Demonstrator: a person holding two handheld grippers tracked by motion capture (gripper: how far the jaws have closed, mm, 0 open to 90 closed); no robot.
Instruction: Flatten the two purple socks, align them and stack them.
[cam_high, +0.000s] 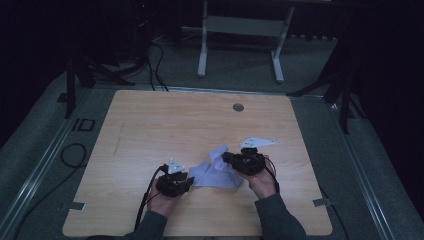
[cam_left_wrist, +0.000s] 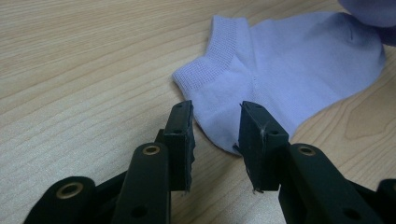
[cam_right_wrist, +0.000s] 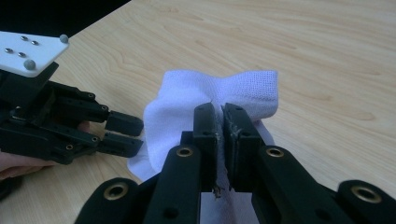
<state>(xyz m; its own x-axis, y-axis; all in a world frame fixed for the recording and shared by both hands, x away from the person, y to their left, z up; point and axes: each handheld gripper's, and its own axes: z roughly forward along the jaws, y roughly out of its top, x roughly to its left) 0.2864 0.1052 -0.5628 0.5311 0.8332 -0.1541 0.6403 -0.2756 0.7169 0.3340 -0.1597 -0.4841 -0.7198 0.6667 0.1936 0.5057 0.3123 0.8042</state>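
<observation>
Toward the near edge of the wooden surface (cam_high: 150, 125), at about six o'clock from its middle, a pale lilac sock (cam_high: 216, 172) lies between the two hands, its long axis running from eight o'clock to two o'clock. Bare wood spreads wide at twelve, nine and three o'clock, so room for moving is ample. At the sock's two o'clock end the right gripper (cam_right_wrist: 221, 122) has its fingers pressed together on a bunched fold of the fabric, lifting it slightly. At the eight o'clock end the left gripper (cam_left_wrist: 215, 123) holds nothing, its fingers parted, with the sock's heel edge just ahead between them, cuff beyond at eleven o'clock. Judging by this, the left is poised to pinch.
</observation>
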